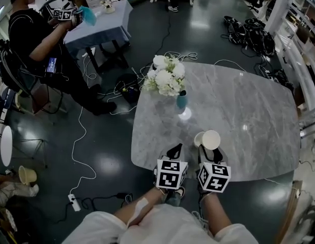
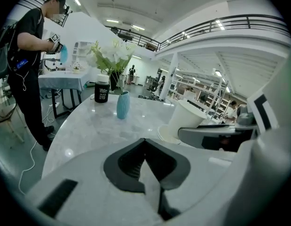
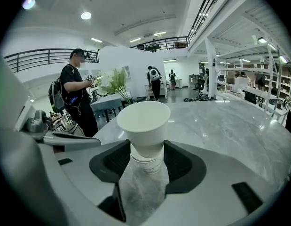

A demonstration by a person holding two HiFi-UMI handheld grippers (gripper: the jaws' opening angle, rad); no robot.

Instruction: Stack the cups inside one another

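Observation:
My right gripper (image 3: pixel 147 160) is shut on a stack of white paper cups (image 3: pixel 144 126), one cup nested in another, and holds it upright over the near edge of the marble table (image 1: pixel 249 116). In the head view the stack (image 1: pixel 211 139) shows just ahead of the right gripper (image 1: pixel 210 154), and a second white rim (image 1: pixel 198 139) shows against its left side. My left gripper (image 1: pixel 174 151) sits just left of it, shut and holding nothing. From the left gripper view (image 2: pixel 145 142) the cups (image 2: pixel 187 118) lean to the right, apart from its jaws.
A teal vase (image 1: pixel 181 100) of white flowers (image 1: pixel 166 75) stands at the table's far left, with a dark jar (image 2: pixel 101 89) near it. A person in black (image 1: pixel 40 44) with grippers stands by a blue-clothed table (image 1: pixel 104 22). Cables lie across the floor.

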